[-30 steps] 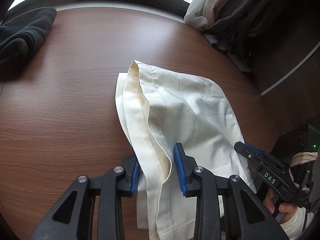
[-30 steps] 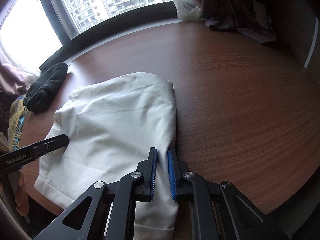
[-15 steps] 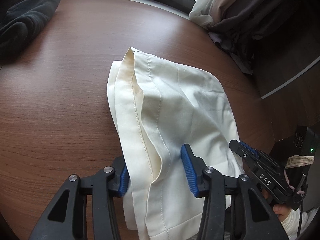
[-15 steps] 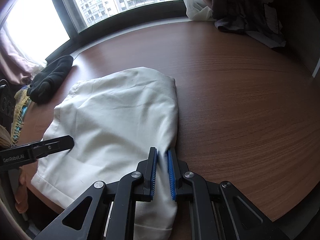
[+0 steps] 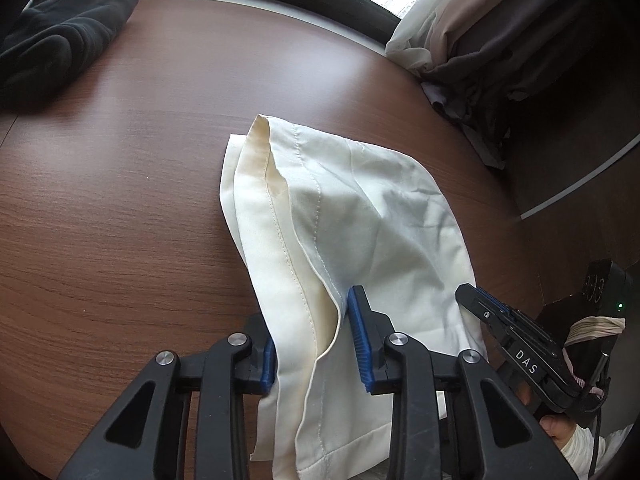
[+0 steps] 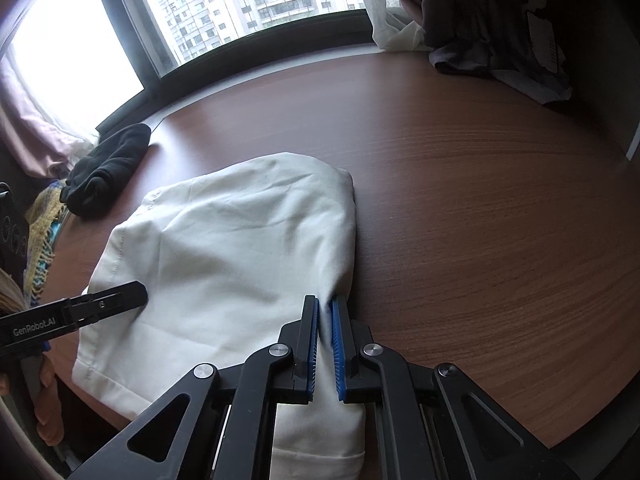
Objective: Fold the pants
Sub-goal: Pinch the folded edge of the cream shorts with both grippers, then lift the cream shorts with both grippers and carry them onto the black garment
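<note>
Cream pants [image 5: 360,220] lie folded on the brown wooden table [image 5: 120,220]; they also show in the right wrist view [image 6: 240,248]. My left gripper [image 5: 314,340] is open, its blue pads on either side of the hemmed edge near the table's front. My right gripper [image 6: 325,344] is shut on the folded right edge of the pants. The right gripper shows in the left wrist view [image 5: 472,300], and the left gripper shows in the right wrist view [image 6: 136,292] resting at the pants' left edge.
A black garment [image 5: 60,40] lies at the table's far left, also in the right wrist view [image 6: 108,168]. Curtains and dark clothes [image 6: 500,20] pile at the far right by the window. The table's front edge [image 6: 560,440] is close.
My left gripper opened wider around the hem and slid back a little. The right gripper stayed shut on the folded edge; the pants shifted slightly.
</note>
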The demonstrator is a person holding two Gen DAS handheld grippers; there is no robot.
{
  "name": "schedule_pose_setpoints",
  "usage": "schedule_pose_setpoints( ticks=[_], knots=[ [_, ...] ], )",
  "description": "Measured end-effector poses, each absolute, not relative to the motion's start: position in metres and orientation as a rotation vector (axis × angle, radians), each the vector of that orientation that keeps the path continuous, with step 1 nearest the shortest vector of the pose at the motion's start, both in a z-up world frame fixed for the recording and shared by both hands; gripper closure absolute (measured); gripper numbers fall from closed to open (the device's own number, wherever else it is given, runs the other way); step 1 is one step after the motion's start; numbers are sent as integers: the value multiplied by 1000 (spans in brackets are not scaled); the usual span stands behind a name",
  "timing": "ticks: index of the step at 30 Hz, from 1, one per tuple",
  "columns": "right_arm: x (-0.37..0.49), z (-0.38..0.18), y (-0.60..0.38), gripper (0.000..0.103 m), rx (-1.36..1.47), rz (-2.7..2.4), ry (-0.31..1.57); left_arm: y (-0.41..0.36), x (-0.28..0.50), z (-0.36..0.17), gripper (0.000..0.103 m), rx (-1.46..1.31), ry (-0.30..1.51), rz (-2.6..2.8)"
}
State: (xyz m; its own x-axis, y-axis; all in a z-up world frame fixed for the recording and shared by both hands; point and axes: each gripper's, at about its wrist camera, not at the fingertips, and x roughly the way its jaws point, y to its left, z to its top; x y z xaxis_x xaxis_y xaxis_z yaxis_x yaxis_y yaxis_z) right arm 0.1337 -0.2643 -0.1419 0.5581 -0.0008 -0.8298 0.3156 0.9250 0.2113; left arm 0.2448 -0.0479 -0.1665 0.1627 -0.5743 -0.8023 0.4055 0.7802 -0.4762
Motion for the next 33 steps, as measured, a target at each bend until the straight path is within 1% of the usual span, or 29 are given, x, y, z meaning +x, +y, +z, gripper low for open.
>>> schedule_pose_setpoints(
  ticks=[5, 7, 10, 12, 13, 14, 15, 19, 20, 22, 24, 25, 28, 31, 33],
  knots=[
    [137, -144, -262, 94, 351, -194, 977, -51, 246, -171, 64, -159, 1227, -694],
    [138, -145, -261, 94, 349, -195, 979, -52, 246, -173, 57, -158, 1231, -680],
    [139, -147, -260, 93, 355, -196, 986, -53, 246, -173, 57, -156, 1228, -683],
    [140, -148, -262, 91, 375, -197, 989, -54, 246, -173, 57, -154, 1227, -687],
    [140, -149, -264, 87, 388, -197, 991, -55, 246, -173, 57, -152, 1225, -687],
    [141, -151, -266, 78, 401, -189, 998, -56, 246, -173, 57, -153, 1225, -693],
    [141, -152, -268, 75, 416, -185, 998, -57, 245, -174, 58, -155, 1226, -702],
    [141, -154, -269, 73, 429, -165, 978, -59, 243, -173, 62, -152, 1213, -697],
    [141, -154, -268, 74, 422, -162, 979, -59, 242, -173, 62, -154, 1212, -695],
    [142, -154, -267, 87, 416, -164, 977, -59, 240, -171, 66, -143, 1196, -689],
    [141, -151, -267, 93, 415, -170, 966, -62, 238, -166, 69, -116, 1172, -691],
    [142, -148, -266, 94, 405, -174, 956, -64, 237, -164, 72, -108, 1160, -690],
    [143, -138, -263, 95, 367, -183, 932, -66, 237, -159, 77, -116, 1145, -704],
    [144, -126, -264, 96, 350, -181, 905, -65, 237, -152, 81, -132, 1125, -713],
    [145, -118, -263, 96, 332, -170, 887, -63, 237, -145, 82, -149, 1109, -713]
  ],
)
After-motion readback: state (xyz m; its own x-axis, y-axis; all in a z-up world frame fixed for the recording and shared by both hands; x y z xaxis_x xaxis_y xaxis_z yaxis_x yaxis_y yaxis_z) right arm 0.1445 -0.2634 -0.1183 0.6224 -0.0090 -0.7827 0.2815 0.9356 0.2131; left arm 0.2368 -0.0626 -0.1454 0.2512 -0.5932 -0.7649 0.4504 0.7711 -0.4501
